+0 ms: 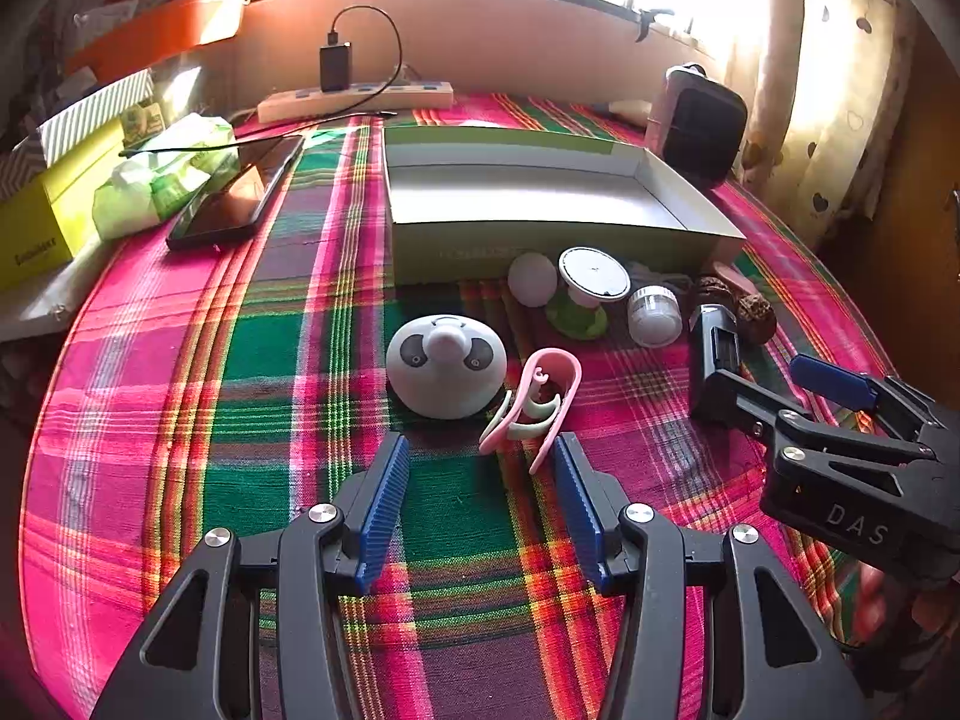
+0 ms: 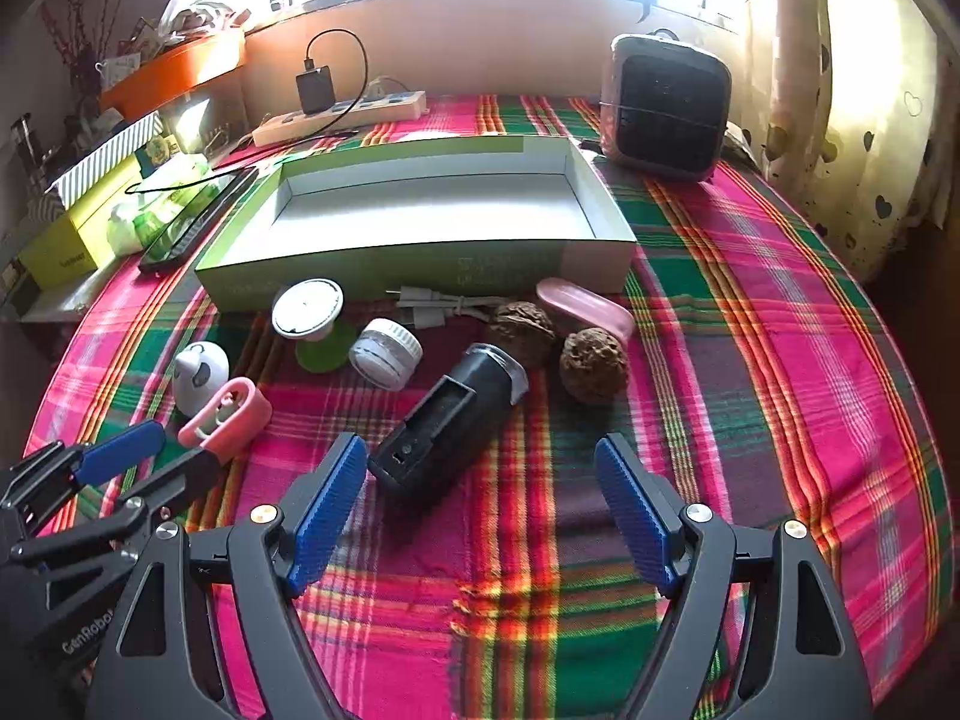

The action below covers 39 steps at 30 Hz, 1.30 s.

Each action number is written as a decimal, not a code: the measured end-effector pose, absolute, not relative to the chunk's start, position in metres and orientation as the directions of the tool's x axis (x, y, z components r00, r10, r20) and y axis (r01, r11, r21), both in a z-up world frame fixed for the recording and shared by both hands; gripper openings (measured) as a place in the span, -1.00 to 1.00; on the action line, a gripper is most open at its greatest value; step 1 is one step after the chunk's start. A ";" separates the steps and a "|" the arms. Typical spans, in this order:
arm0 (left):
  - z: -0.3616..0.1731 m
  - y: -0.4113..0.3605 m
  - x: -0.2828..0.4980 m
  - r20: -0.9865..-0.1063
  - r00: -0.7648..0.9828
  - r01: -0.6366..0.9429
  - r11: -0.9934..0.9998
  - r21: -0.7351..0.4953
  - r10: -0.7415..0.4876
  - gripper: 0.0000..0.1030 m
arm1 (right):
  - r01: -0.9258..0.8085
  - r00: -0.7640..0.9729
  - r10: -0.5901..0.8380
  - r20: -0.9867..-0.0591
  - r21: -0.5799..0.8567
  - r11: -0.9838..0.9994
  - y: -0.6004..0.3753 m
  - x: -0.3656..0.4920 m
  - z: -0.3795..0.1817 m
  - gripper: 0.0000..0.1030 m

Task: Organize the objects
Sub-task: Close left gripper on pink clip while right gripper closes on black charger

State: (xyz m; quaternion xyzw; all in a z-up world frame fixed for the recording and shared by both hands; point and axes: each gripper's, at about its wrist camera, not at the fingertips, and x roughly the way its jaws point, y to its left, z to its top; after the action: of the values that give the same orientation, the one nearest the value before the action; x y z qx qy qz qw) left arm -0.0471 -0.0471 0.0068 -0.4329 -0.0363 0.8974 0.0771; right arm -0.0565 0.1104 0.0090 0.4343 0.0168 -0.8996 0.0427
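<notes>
In front of the empty green cardboard box (image 2: 420,228), the left gripper (image 1: 480,480) is hovering with fingers spread, grasping nothing, just short of the pink clip (image 1: 534,408) beside the panda-faced dome (image 1: 444,366). The right gripper (image 2: 480,480) is hovering released just before the black cylindrical device (image 2: 450,426), right of the clip.

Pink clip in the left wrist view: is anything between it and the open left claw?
Nothing visible. The pink clip lies just ahead of the left claw, near its right finger, with only bare tablecloth between. The panda toy sits beside it.
</notes>
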 end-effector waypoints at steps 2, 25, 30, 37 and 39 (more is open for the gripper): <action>0.007 -0.047 -0.047 -0.772 -0.612 -0.107 -0.985 -0.132 0.170 -0.06 | 0.086 -0.613 -0.059 -0.788 0.007 -0.996 0.116 -0.054 0.008 0.53; 0.008 -0.027 -0.067 -0.790 -0.587 -0.158 -0.982 -0.101 0.176 -0.06 | 0.239 -0.590 -0.146 -0.794 0.000 -0.971 0.107 -0.073 -0.004 0.31; 0.008 -0.020 -0.068 -0.792 -0.589 -0.162 -0.984 -0.080 0.161 -0.18 | 0.259 -0.593 -0.161 -0.789 0.003 -0.966 0.110 -0.074 -0.003 0.12; 0.009 -0.017 -0.070 -0.795 -0.586 -0.155 -0.985 -0.079 0.156 -0.48 | 0.275 -0.597 -0.176 -0.783 0.005 -0.961 0.112 -0.072 -0.001 -0.23; 0.009 -0.016 -0.069 -0.796 -0.586 -0.150 -0.986 -0.076 0.150 -0.52 | 0.279 -0.598 -0.179 -0.781 0.007 -0.960 0.113 -0.071 -0.001 -0.32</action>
State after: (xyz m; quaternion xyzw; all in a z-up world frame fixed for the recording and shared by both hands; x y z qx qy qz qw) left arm -0.0693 -0.0163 0.0092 -0.4472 -0.0004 0.8905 0.0842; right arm -0.0713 0.1129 -0.0011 0.4295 0.0580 -0.8920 0.1285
